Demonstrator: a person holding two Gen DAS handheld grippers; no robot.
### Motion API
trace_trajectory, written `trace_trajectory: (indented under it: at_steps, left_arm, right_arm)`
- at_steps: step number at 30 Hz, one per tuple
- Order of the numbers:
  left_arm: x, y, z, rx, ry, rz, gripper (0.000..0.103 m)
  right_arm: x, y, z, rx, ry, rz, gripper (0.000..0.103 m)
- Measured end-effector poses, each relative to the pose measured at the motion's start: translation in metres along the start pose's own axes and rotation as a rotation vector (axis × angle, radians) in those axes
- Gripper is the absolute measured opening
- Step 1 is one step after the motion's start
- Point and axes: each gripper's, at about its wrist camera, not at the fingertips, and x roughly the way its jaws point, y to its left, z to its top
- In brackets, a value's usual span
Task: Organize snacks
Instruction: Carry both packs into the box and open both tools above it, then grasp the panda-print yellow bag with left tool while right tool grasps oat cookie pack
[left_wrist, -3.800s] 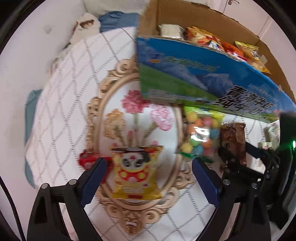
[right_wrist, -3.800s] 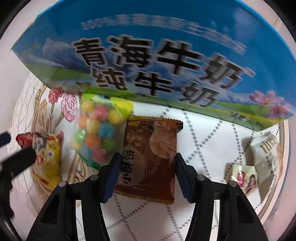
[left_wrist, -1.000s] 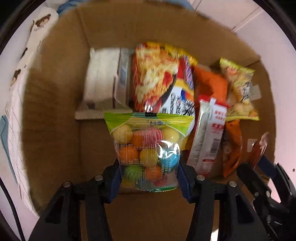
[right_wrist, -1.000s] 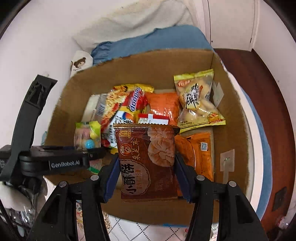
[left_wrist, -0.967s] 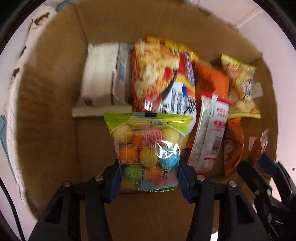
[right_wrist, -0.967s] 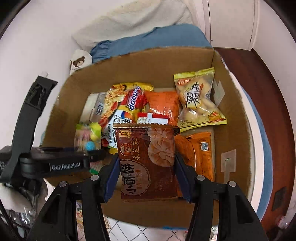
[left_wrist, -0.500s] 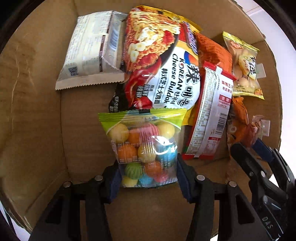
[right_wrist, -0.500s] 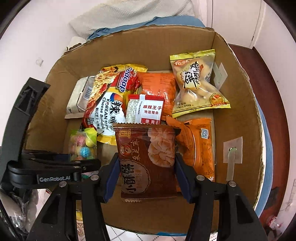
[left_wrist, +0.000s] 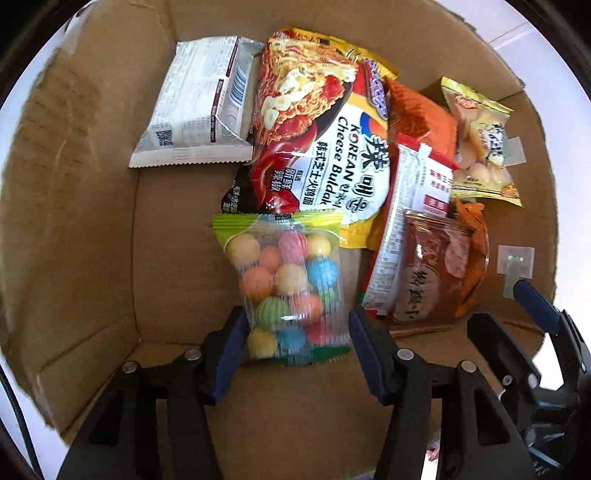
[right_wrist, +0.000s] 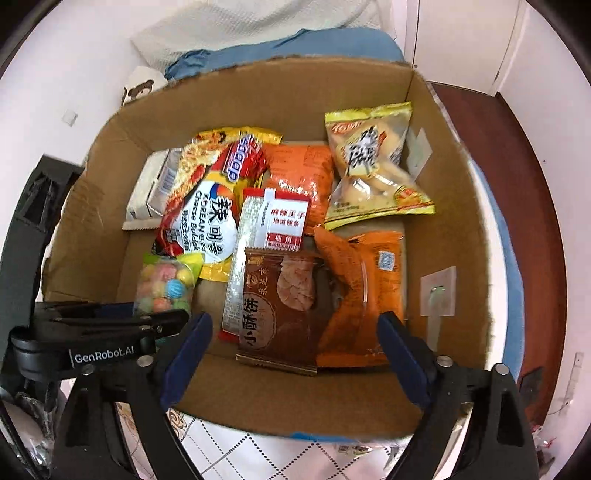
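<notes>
A clear bag of coloured candy balls with a green top lies on the floor of the cardboard box. My left gripper sits around its lower end, jaws slightly apart from the bag. The bag also shows in the right wrist view. A brown biscuit packet lies in the box between my right gripper fingers, which are wide open and clear of it. The packet also shows in the left wrist view.
The box holds a Korean noodle pack, a white packet, a red-and-white sachet, orange bags and a yellow bun pack. A quilted white cloth lies below the box. Blue bedding lies behind.
The right gripper has opened and let go of the brown biscuit packet, which now lies in the box. The left gripper has lowered the candy bag to the box floor and loosened.
</notes>
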Motion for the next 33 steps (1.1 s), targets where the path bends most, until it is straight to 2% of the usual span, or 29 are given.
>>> trace_trajectory:
  at_steps: [3, 5, 8, 15, 18, 25, 33]
  left_arm:
    - [-0.015, -0.003, -0.010, 0.005, -0.021, -0.001, 0.057]
    - [-0.033, -0.006, -0.013, 0.018, -0.073, 0.007, 0.072]
    - [-0.058, -0.007, -0.016, 0.038, -0.168, 0.040, 0.078]
    - [-0.112, -0.007, -0.046, 0.084, -0.411, 0.125, 0.080]
    - [-0.126, -0.006, -0.057, 0.089, -0.481, 0.138, 0.080]
    - [-0.126, -0.009, -0.077, 0.078, -0.547, 0.114, 0.080]
    - [-0.138, -0.010, -0.112, 0.070, -0.609, 0.095, 0.080]
  right_arm:
    - [-0.009, -0.001, -0.001, 0.003, -0.016, -0.008, 0.097]
    - [-0.017, -0.002, -0.003, 0.000, -0.038, -0.019, 0.098]
    - [-0.033, -0.001, -0.009, -0.011, -0.079, -0.038, 0.098]
    - [-0.071, 0.002, -0.029, -0.034, -0.163, -0.064, 0.098]
    - [-0.088, 0.002, -0.040, -0.032, -0.194, -0.061, 0.098]
    - [-0.128, 0.004, -0.064, -0.028, -0.290, -0.069, 0.098]
    - [-0.151, 0.001, -0.086, -0.016, -0.319, -0.029, 0.098]
